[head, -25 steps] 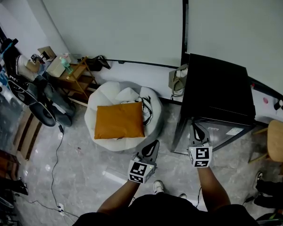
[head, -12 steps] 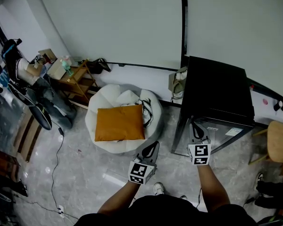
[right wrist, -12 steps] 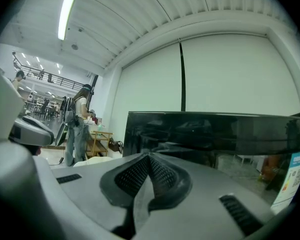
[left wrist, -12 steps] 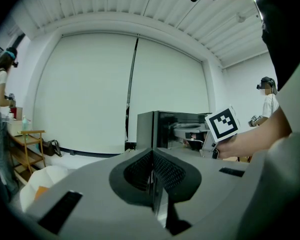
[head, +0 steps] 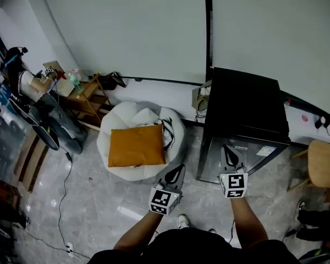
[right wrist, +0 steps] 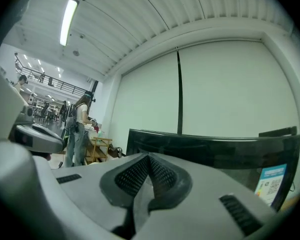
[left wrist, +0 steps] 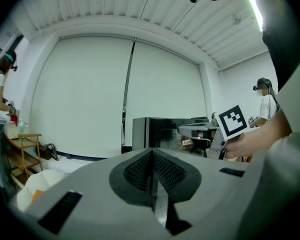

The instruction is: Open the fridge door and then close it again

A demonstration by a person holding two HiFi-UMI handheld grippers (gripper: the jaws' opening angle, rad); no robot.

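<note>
The small black box-shaped fridge (head: 245, 100) stands right of centre in the head view, its door shut. The right tongs (head: 227, 150), tips together and empty, point at the door front. They would best part, catch the door's free edge, then pull smoothly. The left tongs (head: 180, 169), also closed on nothing, hang at lower centre.
</note>
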